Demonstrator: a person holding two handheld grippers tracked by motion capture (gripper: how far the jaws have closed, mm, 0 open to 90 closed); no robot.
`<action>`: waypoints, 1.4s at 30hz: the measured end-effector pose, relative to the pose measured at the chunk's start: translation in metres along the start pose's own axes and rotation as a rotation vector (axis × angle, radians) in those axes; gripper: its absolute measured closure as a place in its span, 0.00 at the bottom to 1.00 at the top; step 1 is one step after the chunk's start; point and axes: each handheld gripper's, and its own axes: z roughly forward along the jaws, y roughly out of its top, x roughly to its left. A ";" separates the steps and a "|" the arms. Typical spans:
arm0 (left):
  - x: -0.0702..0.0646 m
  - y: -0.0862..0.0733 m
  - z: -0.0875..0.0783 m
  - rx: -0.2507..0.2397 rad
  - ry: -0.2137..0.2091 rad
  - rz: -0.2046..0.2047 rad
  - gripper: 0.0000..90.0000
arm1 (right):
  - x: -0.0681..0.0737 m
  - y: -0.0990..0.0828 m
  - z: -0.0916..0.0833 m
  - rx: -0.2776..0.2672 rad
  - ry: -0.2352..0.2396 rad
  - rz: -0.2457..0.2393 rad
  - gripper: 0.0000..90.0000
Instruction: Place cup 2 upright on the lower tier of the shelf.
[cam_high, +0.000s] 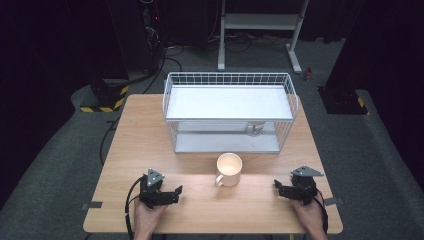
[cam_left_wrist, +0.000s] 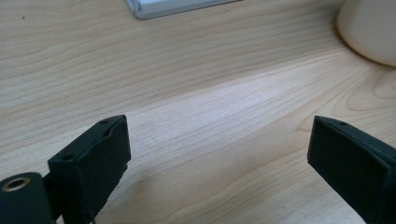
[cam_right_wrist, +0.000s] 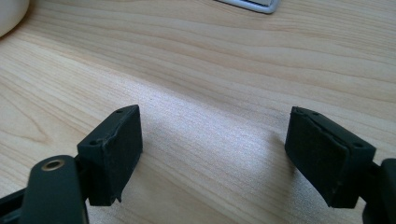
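Note:
A cream mug (cam_high: 229, 169) stands upright in the middle of the wooden table (cam_high: 150, 145), its handle toward the near left. Its side shows at the top right of the left gripper view (cam_left_wrist: 371, 28) and at the top left corner of the right gripper view (cam_right_wrist: 10, 14). My left gripper (cam_high: 172, 192) rests low on the table at the near left, open, with bare wood between its jaws (cam_left_wrist: 219, 154). My right gripper (cam_high: 281, 189) rests at the near right, open as well, nothing between its pads (cam_right_wrist: 212, 149). Both sit apart from the mug.
A white two-level wire rack (cam_high: 230, 112) stands at the back of the table; a small shiny object (cam_high: 254, 130) lies on its lower shelf at the right. The rack's base edge shows at the top of both gripper views (cam_left_wrist: 177, 7) (cam_right_wrist: 252, 4). A metal stand (cam_high: 260, 30) is on the floor beyond.

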 end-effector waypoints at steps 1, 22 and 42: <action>-0.003 0.000 0.000 -0.003 -0.007 0.005 0.07 | 0.000 0.000 0.000 0.000 0.000 0.001 0.21; -0.058 0.013 0.016 0.030 -0.137 0.140 0.03 | -0.001 0.000 0.000 0.001 -0.002 0.005 0.20; -0.098 0.042 0.042 0.016 -0.191 0.208 0.01 | -0.001 0.000 0.000 0.002 -0.003 0.009 0.20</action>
